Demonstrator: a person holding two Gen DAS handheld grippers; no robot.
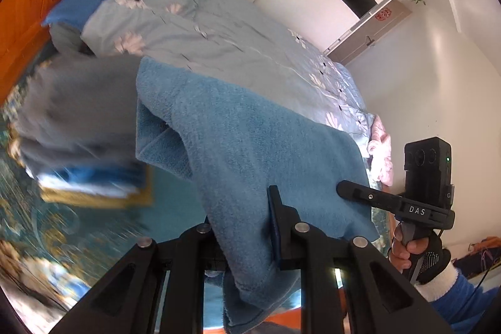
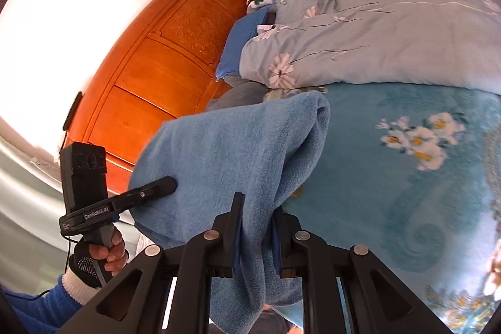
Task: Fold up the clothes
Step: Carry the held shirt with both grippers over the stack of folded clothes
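Grey garment [image 1: 75,111] beside floral quilt [image 1: 238,52]

Floral quilt [image 2: 391,30], orange wooden headboard [image 2: 162,64]

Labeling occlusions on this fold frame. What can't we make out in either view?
- Left wrist view: the grey garment and the folded pile below it are motion-blurred; type unclear.
- Left tool: the blue towel covers its left finger.
- Right wrist view: towel's lower end is cut off behind the right tool.
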